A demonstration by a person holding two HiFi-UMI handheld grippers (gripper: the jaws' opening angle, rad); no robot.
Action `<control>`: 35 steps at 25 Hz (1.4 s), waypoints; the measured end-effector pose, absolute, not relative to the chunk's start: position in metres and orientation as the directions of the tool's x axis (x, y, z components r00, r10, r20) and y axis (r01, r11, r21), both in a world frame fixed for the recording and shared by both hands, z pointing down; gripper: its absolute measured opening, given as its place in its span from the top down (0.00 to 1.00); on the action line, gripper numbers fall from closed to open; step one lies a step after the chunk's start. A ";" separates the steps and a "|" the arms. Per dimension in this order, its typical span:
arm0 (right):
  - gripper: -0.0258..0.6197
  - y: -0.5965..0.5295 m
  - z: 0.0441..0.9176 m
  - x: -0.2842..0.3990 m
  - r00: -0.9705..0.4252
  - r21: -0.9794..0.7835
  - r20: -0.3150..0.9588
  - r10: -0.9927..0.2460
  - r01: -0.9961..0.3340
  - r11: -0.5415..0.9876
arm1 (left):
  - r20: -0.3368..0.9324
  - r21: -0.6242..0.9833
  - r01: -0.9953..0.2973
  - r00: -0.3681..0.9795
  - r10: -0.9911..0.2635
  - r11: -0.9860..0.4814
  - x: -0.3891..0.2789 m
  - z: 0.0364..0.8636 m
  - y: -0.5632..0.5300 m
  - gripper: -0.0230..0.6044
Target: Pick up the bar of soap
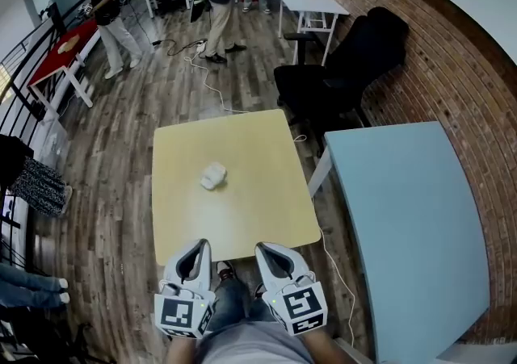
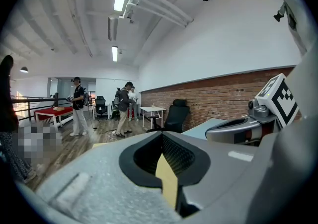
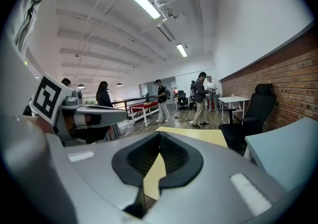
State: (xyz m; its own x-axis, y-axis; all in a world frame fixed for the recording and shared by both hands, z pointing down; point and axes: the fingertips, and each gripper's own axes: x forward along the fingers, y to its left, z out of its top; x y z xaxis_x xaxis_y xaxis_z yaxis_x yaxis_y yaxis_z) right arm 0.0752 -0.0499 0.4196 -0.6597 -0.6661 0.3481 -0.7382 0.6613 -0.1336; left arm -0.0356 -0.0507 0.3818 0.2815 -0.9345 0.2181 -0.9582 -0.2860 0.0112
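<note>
Status: soap pickup not started, both hand-held grippers at the near table edge

Progress. The bar of soap (image 1: 213,176) lies untouched on the yellow table (image 1: 258,217), a little left of the table's centre and well apart from both tools. Nothing else lies on the table. The left hand-held gripper (image 1: 199,246) and the right hand-held gripper (image 1: 267,249) sit side by side at the near edge of the table, tips pointing toward the far side. In each gripper view the two jaws are brought together at the tips. Only the yellow table surface shows through the moulded notch behind them, so neither tool holds anything.

Remaining steps, as judged from this layout:
1. Open one hand-held gripper.
2. Carry it forward over the table to the soap.
3. Close the jaws across the bar.
4. Lift it clear of the table.

None of these steps shows as begun.

Orientation of the soap. The bar is small and white in the head view, so detail is limited. Its outline appears slightly elongated, with the long axis running from near-left to far-right across the table. It lies flat on a broad face. No label, front or top end can be made out, so no pointing direction can be assigned. A grip across the shorter dimension looks the more practical choice.
</note>
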 end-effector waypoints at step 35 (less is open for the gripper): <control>0.95 -0.257 0.546 -0.079 -0.547 -0.151 0.600 -0.584 -0.795 0.588 | 0.434 0.112 -0.887 0.449 -0.781 -0.447 -0.168 0.533 -0.302 0.96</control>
State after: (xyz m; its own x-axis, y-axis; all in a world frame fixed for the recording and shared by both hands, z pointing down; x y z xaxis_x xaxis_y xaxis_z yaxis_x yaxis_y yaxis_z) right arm -0.0786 -0.2566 0.5461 -0.5466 -0.5845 0.5997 -0.7945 0.5882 -0.1508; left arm -0.1677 -0.3016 0.5329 0.4488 -0.7810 0.4343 -0.8873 -0.4473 0.1124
